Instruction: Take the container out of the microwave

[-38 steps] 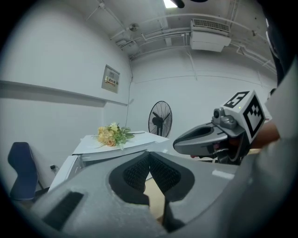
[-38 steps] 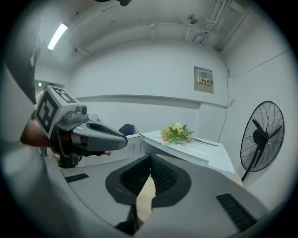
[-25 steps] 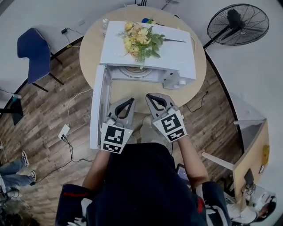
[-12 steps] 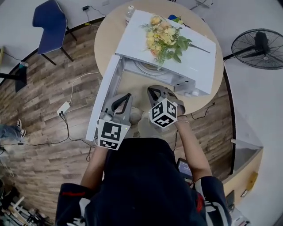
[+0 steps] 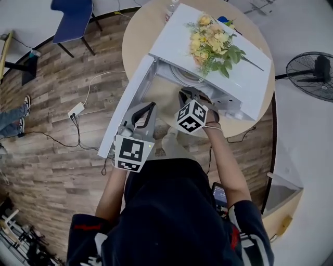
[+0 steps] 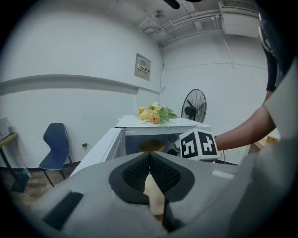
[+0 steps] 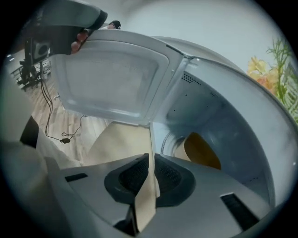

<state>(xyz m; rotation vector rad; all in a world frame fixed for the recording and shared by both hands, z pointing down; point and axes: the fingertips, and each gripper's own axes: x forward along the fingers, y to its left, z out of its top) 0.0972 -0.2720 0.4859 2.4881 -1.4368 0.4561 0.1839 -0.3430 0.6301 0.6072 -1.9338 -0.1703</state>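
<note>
A white microwave (image 5: 174, 41) stands on a round table with its door (image 5: 127, 111) swung open to the left. A yellowish container (image 7: 201, 151) sits deep in the cavity; the left gripper view shows the container (image 6: 151, 146) as a tan shape behind the opening. My right gripper (image 5: 185, 94) is shut and empty, its tips at the mouth of the cavity and short of the container. In its own view the right gripper (image 7: 151, 159) points down into the opening. My left gripper (image 5: 150, 106) hangs shut and empty beside the door, in front of the oven; its own view shows the left gripper (image 6: 149, 155) aimed at the opening.
A bunch of yellow flowers (image 5: 212, 44) lies on top of the microwave. The round wooden table (image 5: 138, 36) shows around the oven. A blue chair (image 5: 75, 15) stands at the far left, a floor fan (image 5: 311, 70) at the right, and cables (image 5: 78, 111) trail over the wooden floor.
My right gripper has sunk, rolled and gone forward from before the oven to its open mouth. The left gripper has shifted a little toward the door. Both stayed shut.
</note>
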